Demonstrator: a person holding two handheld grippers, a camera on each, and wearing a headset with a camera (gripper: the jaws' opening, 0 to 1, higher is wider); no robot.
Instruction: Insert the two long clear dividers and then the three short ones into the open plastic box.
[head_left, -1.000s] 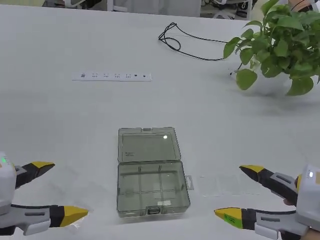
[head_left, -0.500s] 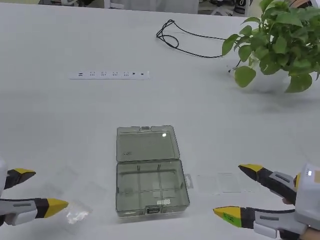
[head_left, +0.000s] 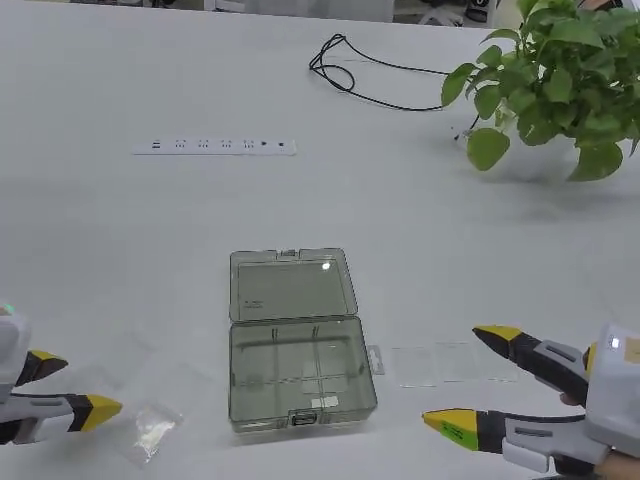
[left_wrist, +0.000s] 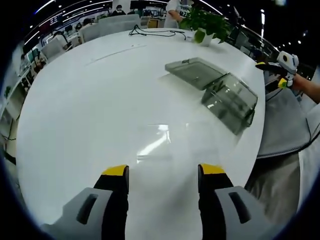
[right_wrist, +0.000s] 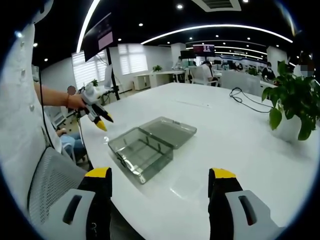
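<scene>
The open smoky-clear plastic box (head_left: 300, 385) lies in the middle of the white table, its lid (head_left: 293, 285) folded flat behind it. Faint partition lines show inside the base. Clear flat dividers (head_left: 437, 363) lie on the table just right of the box. My right gripper (head_left: 468, 375) is open beside them, with nothing between its jaws. My left gripper (head_left: 78, 385) is open at the bottom left, well clear of the box. In the left gripper view my left gripper (left_wrist: 162, 172) faces the box (left_wrist: 215, 85). In the right gripper view my right gripper (right_wrist: 160, 174) faces the box (right_wrist: 150, 142).
A small clear plastic bag (head_left: 152, 430) lies near the left gripper. A white power strip (head_left: 215, 146) and a black cable (head_left: 350, 75) lie at the back. A potted plant (head_left: 550, 80) stands at the back right. A chair (right_wrist: 50, 195) stands by the table edge.
My left gripper has drawn back to the left and its jaws have narrowed, leaving the clear bag uncovered. The right gripper has hardly moved. The head camera has shifted slightly.
</scene>
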